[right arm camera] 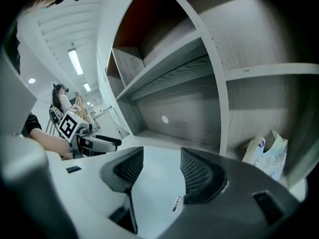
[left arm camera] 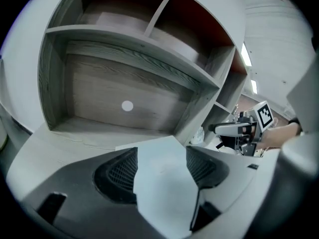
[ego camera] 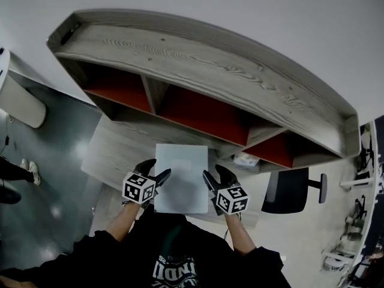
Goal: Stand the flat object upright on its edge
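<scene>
While the flat panel (ego camera: 181, 179) lay lengthwise toward the shelf (ego camera: 198, 59), the left gripper (ego camera: 157, 170) and right gripper (ego camera: 214, 174) flanked its end away from that shelf, equally near, their jaws parted and unclamped.

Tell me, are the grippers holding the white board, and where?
No, nothing is held. The left gripper and right gripper stand open at the near corners of the board, which lies flat on the desk.

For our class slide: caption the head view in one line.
The left gripper and right gripper, both open, flank a white board lying flat on the desk.
</scene>
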Motion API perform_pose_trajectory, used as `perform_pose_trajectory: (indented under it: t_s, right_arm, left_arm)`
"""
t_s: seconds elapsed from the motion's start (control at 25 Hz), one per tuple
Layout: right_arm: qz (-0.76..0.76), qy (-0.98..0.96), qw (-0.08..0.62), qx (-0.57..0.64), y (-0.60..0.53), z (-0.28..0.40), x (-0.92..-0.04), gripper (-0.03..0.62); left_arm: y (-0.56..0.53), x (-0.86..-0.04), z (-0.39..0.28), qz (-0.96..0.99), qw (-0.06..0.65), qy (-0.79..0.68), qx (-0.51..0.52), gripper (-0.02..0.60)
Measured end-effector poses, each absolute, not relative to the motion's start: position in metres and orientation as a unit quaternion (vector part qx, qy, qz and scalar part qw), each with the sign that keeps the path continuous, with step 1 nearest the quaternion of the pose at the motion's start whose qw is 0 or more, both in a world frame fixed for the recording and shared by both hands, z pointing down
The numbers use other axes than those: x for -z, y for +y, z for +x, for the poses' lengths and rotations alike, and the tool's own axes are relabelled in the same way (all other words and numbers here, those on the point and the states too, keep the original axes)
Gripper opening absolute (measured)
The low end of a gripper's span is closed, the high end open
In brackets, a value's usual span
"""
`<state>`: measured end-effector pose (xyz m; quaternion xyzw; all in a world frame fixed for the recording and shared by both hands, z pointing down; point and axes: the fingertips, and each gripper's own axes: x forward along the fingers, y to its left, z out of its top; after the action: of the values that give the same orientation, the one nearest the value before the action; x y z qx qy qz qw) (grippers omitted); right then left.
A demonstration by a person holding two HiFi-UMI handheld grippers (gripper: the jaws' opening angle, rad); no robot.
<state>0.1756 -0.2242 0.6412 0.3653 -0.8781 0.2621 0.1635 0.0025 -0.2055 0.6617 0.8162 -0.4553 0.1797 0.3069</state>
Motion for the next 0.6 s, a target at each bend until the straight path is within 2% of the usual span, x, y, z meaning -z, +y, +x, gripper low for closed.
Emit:
perform_pose_trajectory:
  t_s: [0.28,0.6]
  right_arm:
    - [0.357,-0.860,0.177,-0.318,-0.223,0.177,-0.673,0.239]
    - [0.328,-0.833,0.211,-0.391,-0.217,0.179,-0.723,0.247]
  left_arm:
    - [-0.198,-0.688,-0.005,0.793,0.372,-0.449,-0.178,0.357]
    - [-0.185,-0.725,-0.013,0.760,0.443,-0.443,-0.173,0.367]
